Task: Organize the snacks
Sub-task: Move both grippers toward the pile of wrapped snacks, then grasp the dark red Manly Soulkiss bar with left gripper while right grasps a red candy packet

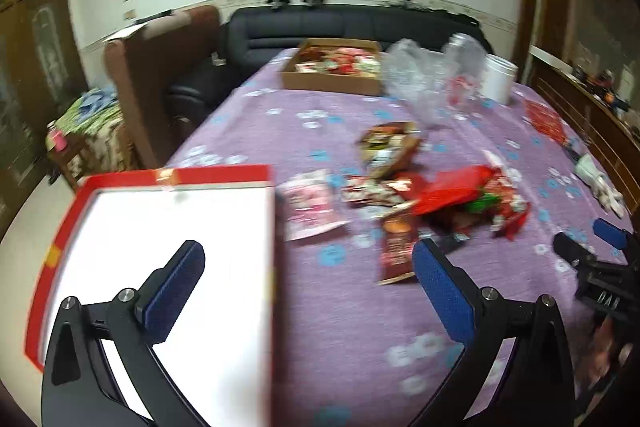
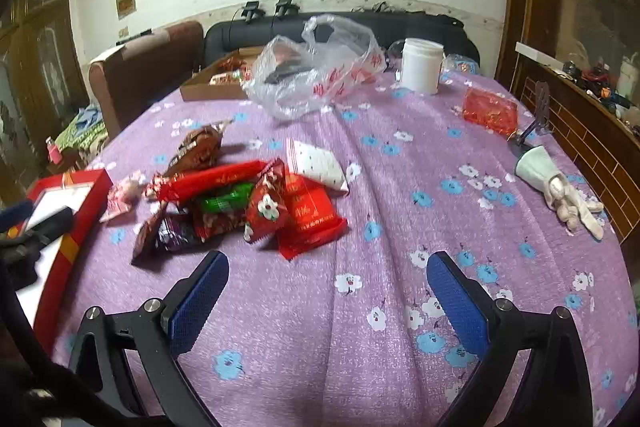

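A heap of wrapped snacks [image 2: 256,203] lies on the purple flowered tablecloth [image 2: 380,327]; it also shows in the left wrist view [image 1: 432,203]. A red box with a white inside [image 1: 168,267] sits at the table's left edge, also seen in the right wrist view [image 2: 68,211]. My left gripper [image 1: 308,267] is open and empty, its left finger over the box, its right finger near a dark red packet [image 1: 396,251]. My right gripper [image 2: 328,279] is open and empty, just in front of the heap.
A cardboard tray of snacks [image 1: 332,67] stands at the far side. A clear plastic bag [image 2: 320,67], a white jar [image 2: 420,65], a red packet [image 2: 490,111] and a white figurine [image 2: 560,187] lie at the back and right. Sofa and chair stand beyond.
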`<control>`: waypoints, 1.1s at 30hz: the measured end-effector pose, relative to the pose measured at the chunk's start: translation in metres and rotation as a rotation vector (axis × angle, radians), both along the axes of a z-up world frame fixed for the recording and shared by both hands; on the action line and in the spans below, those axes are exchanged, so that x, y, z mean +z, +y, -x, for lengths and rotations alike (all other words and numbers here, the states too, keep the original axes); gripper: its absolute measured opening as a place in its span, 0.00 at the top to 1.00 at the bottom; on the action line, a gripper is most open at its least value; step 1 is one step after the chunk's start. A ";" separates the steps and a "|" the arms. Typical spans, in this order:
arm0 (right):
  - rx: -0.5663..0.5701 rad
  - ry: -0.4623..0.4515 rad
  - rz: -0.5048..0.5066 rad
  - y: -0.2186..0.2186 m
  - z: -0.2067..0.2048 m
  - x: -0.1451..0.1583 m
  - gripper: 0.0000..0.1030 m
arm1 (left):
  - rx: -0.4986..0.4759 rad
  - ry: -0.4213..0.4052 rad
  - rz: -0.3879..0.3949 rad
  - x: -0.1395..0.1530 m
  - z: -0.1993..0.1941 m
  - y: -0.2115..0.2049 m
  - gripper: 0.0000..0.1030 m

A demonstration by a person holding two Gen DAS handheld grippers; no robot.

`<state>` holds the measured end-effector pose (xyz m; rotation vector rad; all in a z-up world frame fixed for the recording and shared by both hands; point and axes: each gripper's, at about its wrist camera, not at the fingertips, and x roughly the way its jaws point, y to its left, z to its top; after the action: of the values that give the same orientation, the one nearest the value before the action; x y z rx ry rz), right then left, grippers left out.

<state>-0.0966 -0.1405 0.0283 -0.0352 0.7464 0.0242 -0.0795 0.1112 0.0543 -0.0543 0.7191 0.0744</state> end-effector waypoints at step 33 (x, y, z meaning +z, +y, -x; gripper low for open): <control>0.358 0.067 -0.675 -0.043 -0.096 -0.017 0.74 | -0.148 0.250 -0.092 -0.050 -0.062 -0.070 0.02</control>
<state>-0.0008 -0.1831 0.0110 0.4779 0.7607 0.6185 -0.0175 0.0410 0.0048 0.0975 0.9665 -0.0279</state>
